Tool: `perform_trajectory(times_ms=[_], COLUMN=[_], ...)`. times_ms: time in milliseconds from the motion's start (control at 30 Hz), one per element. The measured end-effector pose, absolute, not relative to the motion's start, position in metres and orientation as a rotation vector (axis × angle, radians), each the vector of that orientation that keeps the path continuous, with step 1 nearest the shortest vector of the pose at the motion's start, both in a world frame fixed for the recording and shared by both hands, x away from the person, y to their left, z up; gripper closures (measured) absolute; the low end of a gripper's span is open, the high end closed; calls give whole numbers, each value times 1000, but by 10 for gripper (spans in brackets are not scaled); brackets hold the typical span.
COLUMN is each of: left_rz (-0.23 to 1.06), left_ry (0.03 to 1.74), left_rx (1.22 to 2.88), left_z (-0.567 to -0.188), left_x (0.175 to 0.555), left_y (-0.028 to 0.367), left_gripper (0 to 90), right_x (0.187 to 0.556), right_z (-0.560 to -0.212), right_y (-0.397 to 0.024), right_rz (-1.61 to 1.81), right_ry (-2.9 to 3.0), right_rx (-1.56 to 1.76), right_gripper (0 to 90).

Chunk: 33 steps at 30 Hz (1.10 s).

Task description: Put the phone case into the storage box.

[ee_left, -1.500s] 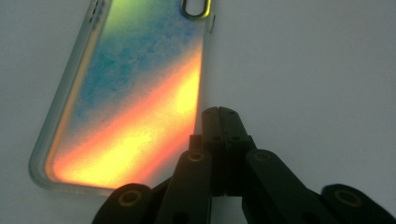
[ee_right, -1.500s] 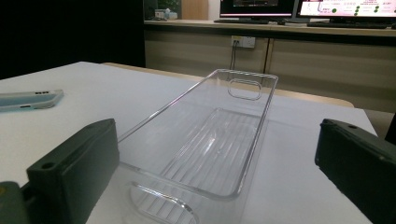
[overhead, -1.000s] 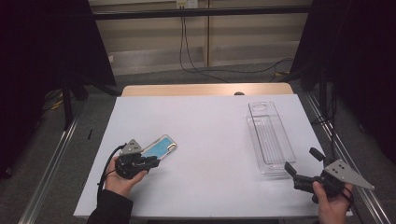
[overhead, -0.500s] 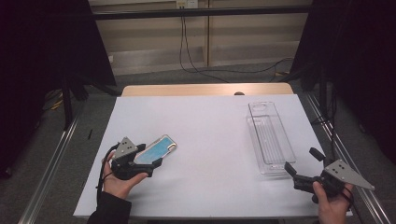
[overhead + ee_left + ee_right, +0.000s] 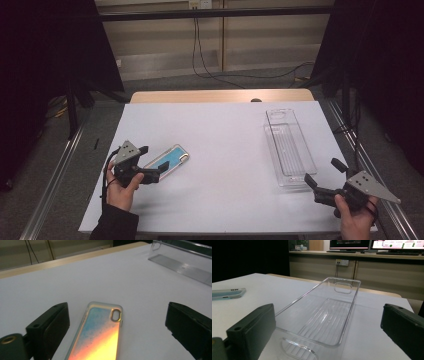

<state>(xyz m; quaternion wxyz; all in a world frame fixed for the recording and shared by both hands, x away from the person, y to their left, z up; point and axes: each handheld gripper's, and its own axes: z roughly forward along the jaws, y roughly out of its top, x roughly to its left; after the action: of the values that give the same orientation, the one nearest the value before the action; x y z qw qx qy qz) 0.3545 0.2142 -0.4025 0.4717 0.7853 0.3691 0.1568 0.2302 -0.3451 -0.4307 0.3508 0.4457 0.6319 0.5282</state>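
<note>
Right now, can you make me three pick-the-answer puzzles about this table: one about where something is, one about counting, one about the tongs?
1. Where does the phone case lie?
A. inside the clear bin
B. on the white table, at the left tongs
C. on the floor

2. How many clear bins are there?
A. one
B. two
C. three

3. How are the left tongs?
A. shut on the case
B. open, just opened wider
C. shut on nothing

Answers: 1 B, it rests flat on the table. 2 A, one stands at the right. 3 B, gaps show beside the case.
</note>
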Motion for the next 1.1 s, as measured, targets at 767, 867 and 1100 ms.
perform_trajectory(times_ms=[767, 867, 1100], left_rz=[286, 256, 200], left_ry=[976, 966, 949], left_rx=[2223, 2252, 2347], left_z=[-423, -425, -431], left_x=[400, 403, 412], left_y=[202, 200, 192], left_gripper=[51, 50, 51], right_x=[231, 232, 232], right_z=[-431, -431, -431], right_y=[-345, -344, -344], right_rz=[1368, 1366, 1365], right_ry=[1638, 1642, 1642], right_rx=[1157, 1156, 1156], right_gripper=[0, 0, 0])
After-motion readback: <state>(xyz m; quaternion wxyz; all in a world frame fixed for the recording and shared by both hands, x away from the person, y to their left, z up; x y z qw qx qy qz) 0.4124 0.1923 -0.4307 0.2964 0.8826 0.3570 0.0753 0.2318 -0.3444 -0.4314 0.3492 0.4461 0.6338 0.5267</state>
